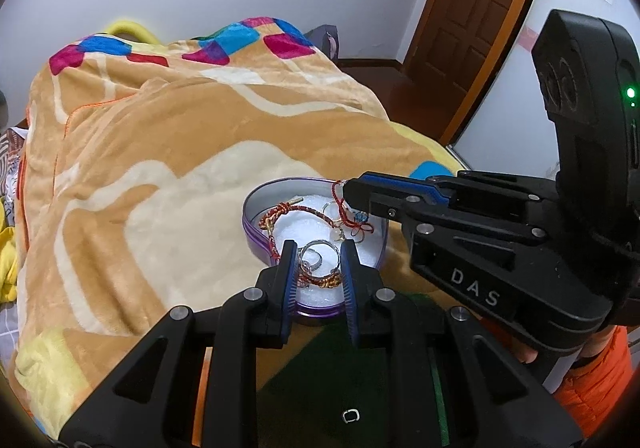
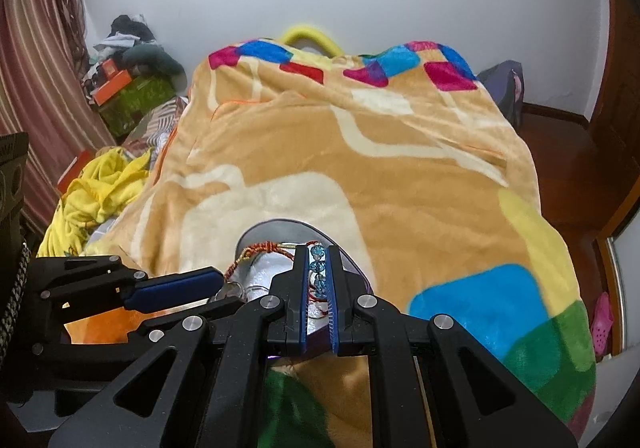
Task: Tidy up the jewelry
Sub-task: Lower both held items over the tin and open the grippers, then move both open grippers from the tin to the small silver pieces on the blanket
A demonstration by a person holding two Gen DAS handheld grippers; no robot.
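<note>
A heart-shaped purple tin (image 1: 256, 236) with white lining sits on the blanket and holds jewelry: a red-gold braided cord (image 1: 288, 210), silver rings (image 1: 316, 254) and thin hoops. My left gripper (image 1: 318, 252) hovers over the tin's near side, jaws apart around the rings and a braided bracelet. My right gripper (image 2: 319, 254) reaches over the tin (image 2: 280, 228) and is shut on a red string bracelet with blue beads (image 2: 318, 260); in the left wrist view (image 1: 352, 192) its red string (image 1: 344, 212) hangs into the tin.
The tin rests on an orange patterned fleece blanket (image 1: 160, 152) covering a bed. Yellow cloth (image 2: 100, 188) and boxes (image 2: 128, 92) lie at the left. A wooden door (image 1: 480, 0) stands at the right. A person's orange sleeve (image 1: 596, 380) shows behind the right gripper.
</note>
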